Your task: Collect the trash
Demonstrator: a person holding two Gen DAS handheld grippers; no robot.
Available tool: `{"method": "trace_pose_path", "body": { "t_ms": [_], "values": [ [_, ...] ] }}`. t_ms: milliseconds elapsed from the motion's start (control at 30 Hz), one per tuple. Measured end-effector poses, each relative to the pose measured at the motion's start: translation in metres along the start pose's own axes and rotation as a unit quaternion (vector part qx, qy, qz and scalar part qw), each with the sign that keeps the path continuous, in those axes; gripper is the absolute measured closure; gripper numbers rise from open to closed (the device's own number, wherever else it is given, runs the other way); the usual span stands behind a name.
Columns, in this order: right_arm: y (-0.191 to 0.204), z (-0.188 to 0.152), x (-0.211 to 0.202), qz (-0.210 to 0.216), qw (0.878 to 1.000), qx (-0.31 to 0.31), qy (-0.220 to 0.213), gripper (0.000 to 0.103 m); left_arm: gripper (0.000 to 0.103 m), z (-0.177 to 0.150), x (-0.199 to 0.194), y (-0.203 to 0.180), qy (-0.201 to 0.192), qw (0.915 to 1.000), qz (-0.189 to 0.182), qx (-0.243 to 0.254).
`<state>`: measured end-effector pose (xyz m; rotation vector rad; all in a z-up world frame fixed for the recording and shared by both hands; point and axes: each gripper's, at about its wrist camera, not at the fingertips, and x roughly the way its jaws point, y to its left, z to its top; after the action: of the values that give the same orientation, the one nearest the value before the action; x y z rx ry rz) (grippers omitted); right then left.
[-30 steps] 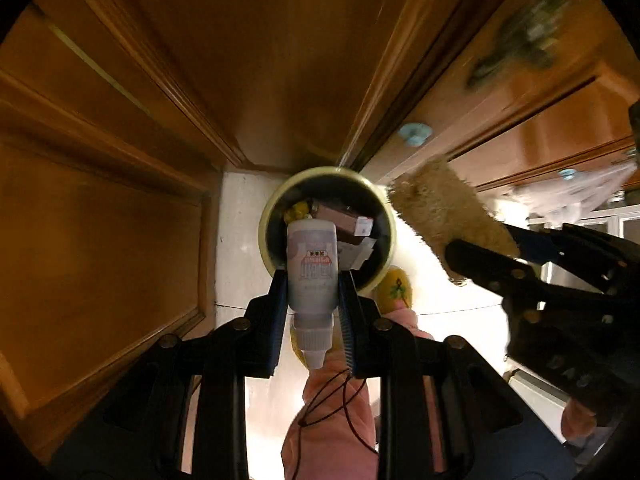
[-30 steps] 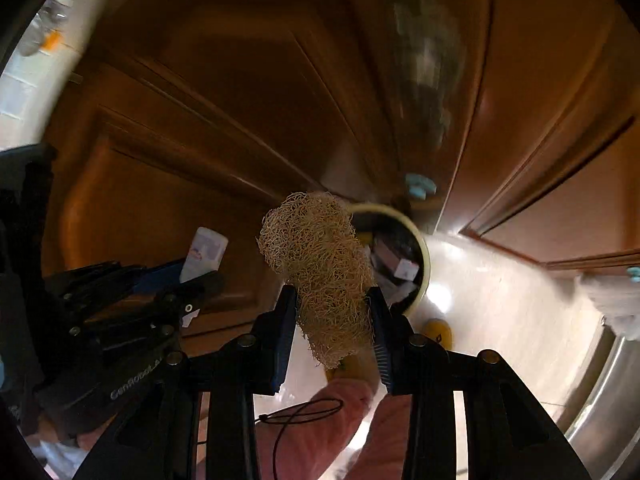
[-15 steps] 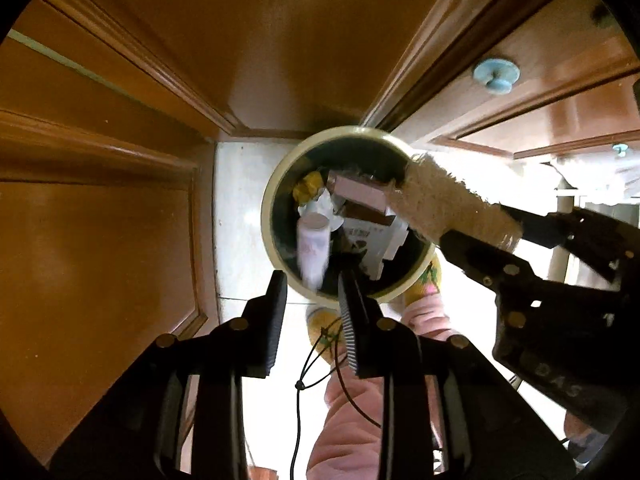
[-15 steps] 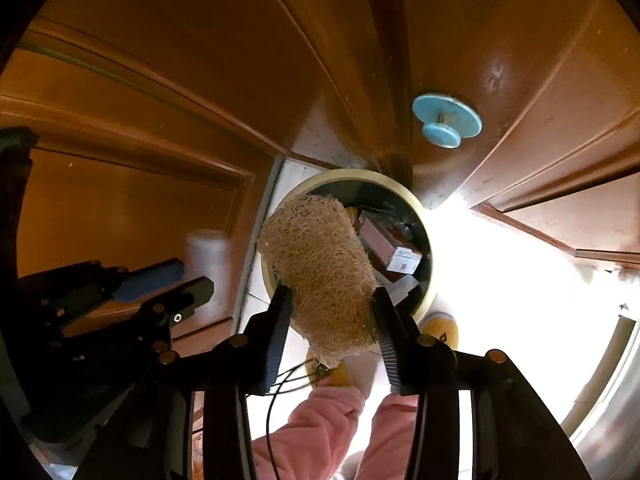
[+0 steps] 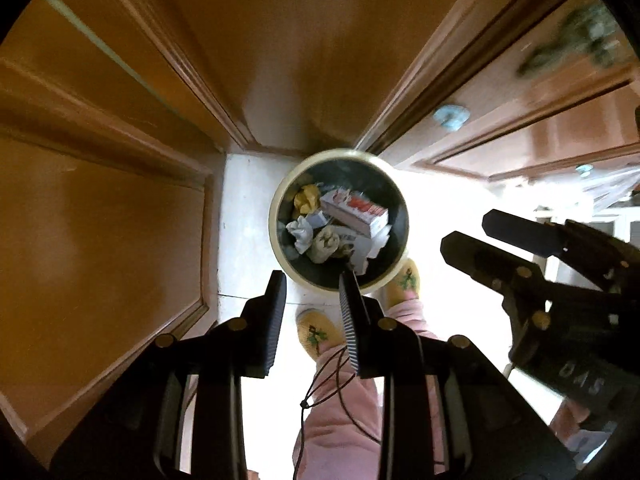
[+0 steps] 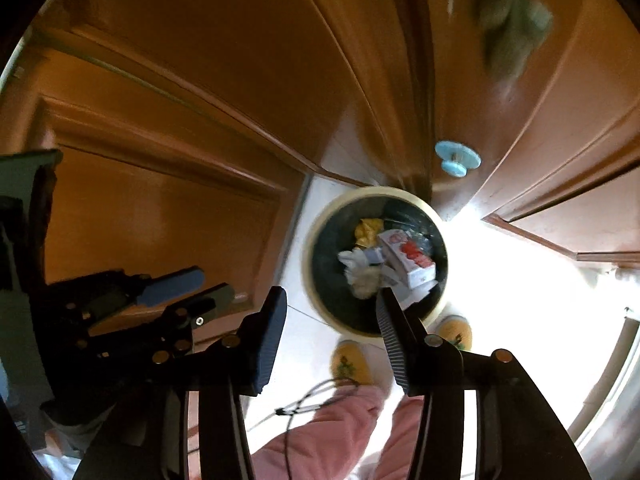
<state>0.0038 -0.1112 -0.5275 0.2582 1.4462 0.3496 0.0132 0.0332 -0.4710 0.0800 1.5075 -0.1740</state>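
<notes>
A round cream-rimmed trash bin [image 5: 276, 236] stands on the white floor below both grippers. Inside it lie a red and white box [image 5: 354, 212], crumpled paper [image 5: 301, 232] and a beige loofah sponge [image 5: 326, 242]. My left gripper [image 5: 312, 280] points straight down over the bin's near rim, open and empty. My right gripper [image 6: 331, 296] hangs above the bin [image 6: 310, 264], its jaws opening with nothing between them. The loofah [image 6: 366, 280] shows blurred just beyond the right fingertip. Each gripper appears in the other's view: right gripper [image 5: 470, 230], left gripper [image 6: 214, 284].
Brown wooden cabinet doors [image 5: 120, 240] wall in the bin on the left and behind. A blue knob [image 6: 456, 160] sticks out of the door on the right. A person's yellow slippers [image 5: 406, 280] and pink trouser legs [image 5: 340, 420] stand right beside the bin.
The left gripper let go of the small white bottle, which fell into the bin. The right gripper's jaws spread and the loofah dropped into the bin. Both grippers are now empty.
</notes>
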Motion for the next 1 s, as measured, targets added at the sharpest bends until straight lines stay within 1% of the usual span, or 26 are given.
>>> {"method": "trace_pose_path", "body": {
  "t_ms": [67,100,167,200,267,300,400,467,567,667,767,800,867,933,1000],
  "values": [
    [0.008,0.000,-0.028,0.001,1.000,0.007,-0.020,0.056,0.079,-0.004,-0.034,0.002,-0.018,0.9998,-0.006,-0.007],
    [0.012,0.000,-0.037,-0.001,1.000,0.006,-0.022,0.056,0.079,-0.006,-0.044,0.004,-0.023,0.9997,-0.008,-0.008],
    [0.025,0.002,-0.064,-0.015,1.000,-0.015,-0.017,0.056,0.079,-0.011,-0.077,0.006,-0.038,0.9991,-0.014,-0.009],
    [0.031,0.002,-0.076,-0.020,0.999,-0.025,-0.023,0.056,0.079,-0.014,-0.097,0.006,-0.049,0.9987,-0.015,-0.007],
    [0.048,0.001,-0.112,-0.026,0.998,-0.041,-0.045,0.056,0.079,-0.019,-0.125,0.005,-0.066,0.9976,-0.019,-0.005],
    [0.054,0.001,-0.128,-0.024,0.997,-0.043,-0.052,0.056,0.079,-0.022,-0.146,0.005,-0.079,0.9966,-0.023,-0.003],
    [0.077,-0.001,-0.179,-0.017,0.995,-0.046,-0.086,0.055,0.079,-0.029,-0.194,0.003,-0.111,0.9933,-0.030,0.008],
    [0.089,-0.002,-0.209,-0.020,0.993,-0.054,-0.107,0.050,0.079,-0.031,-0.222,0.000,-0.129,0.9910,-0.032,0.015],
    [0.110,-0.004,-0.256,-0.023,0.987,-0.070,-0.143,0.046,0.079,-0.033,-0.268,-0.004,-0.161,0.9860,-0.036,0.026],
    [0.129,-0.007,-0.293,-0.029,0.982,-0.081,-0.167,0.045,0.079,-0.033,-0.307,-0.008,-0.186,0.9813,-0.040,0.033],
    [0.146,-0.010,-0.327,-0.041,0.977,-0.088,-0.192,0.045,0.078,-0.030,-0.346,-0.010,-0.219,0.9742,-0.037,0.041],
    [0.150,-0.012,-0.339,-0.047,0.974,-0.088,-0.204,0.045,0.078,-0.030,-0.355,-0.011,-0.225,0.9728,-0.037,0.042],
    [0.159,-0.014,-0.363,-0.057,0.969,-0.089,-0.224,0.046,0.068,-0.027,-0.380,-0.015,-0.242,0.9684,-0.035,0.047],
    [0.165,-0.016,-0.386,-0.067,0.964,-0.086,-0.243,0.045,0.065,-0.024,-0.401,-0.019,-0.259,0.9637,-0.040,0.050],
    [0.169,-0.017,-0.406,-0.077,0.958,-0.083,-0.262,0.045,0.065,-0.019,-0.418,-0.023,-0.273,0.9594,-0.044,0.054]
  ]
}}
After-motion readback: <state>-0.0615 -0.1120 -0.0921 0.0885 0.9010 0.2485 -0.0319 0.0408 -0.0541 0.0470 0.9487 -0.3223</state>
